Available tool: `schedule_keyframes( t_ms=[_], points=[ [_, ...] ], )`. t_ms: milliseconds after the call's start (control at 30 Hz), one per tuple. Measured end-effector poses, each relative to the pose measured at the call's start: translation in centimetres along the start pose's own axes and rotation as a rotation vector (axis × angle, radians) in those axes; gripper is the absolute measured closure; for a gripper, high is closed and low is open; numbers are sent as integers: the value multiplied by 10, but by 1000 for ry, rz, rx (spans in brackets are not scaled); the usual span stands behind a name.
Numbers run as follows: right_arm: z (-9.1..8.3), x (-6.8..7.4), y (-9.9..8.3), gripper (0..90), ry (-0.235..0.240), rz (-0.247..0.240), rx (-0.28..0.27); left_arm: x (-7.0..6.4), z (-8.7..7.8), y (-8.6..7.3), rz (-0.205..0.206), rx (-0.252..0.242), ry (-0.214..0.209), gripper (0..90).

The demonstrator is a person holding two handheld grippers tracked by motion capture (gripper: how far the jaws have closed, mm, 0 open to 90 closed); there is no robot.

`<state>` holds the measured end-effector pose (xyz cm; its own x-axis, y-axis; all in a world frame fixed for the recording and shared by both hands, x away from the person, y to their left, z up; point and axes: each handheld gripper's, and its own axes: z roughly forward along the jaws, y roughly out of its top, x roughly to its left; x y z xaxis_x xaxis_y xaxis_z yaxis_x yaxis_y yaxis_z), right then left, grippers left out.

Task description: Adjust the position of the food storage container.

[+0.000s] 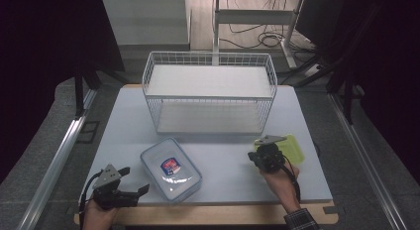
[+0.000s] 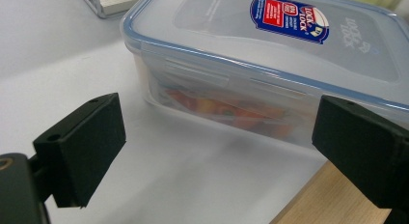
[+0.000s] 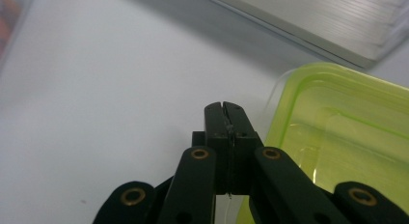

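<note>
— What stands at the back of the surface (image 1: 114, 121)?

— A white wire rack (image 1: 209, 91) with two tiers, each tier lined with a pale board. It sits square to the front edge, near the far side.

— And the surface itself?

— Pale grey, laid over a wooden board (image 1: 208, 215) whose light-brown edge shows along the front.

— Anything beyond it?

— Grey floor (image 1: 44, 155) on both sides, with a metal rail (image 1: 59, 158) running along the left. Behind the rack stands a white metal frame (image 1: 257, 22), and black cables (image 1: 265, 39) lie coiled on the wooden floor there.
</note>
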<state>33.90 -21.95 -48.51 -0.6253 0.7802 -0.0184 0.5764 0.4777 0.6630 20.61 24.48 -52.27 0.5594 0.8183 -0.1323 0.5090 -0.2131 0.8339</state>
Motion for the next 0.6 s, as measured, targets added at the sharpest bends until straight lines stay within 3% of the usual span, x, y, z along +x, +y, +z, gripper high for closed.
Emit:
schedule_keyframes(
  t_ms=[167, 333, 400, 467, 533, 600],
  points=[
    [-7, -24, -7, 899, -53, 44, -13, -1, 1, 0, 8, 18, 8, 50],
    [-10, -34, -12, 900, -67, 72, -22, -2, 3, 2, 25, 79, 33, 65],
    [-15, -29, -11, 900, -63, 55, -42, 1, 4, 3, 23, 104, 35, 46],
    [-16, -26, -11, 900, -56, 49, -50, 8, 5, 3, -11, 111, 32, 42],
    [-18, -18, -10, 900, -42, 33, -55, 16, 5, 3, -48, 115, 35, 64],
    [-19, -8, -9, 900, -12, 8, -60, 24, 3, 4, -50, 107, 36, 148]
  ],
)
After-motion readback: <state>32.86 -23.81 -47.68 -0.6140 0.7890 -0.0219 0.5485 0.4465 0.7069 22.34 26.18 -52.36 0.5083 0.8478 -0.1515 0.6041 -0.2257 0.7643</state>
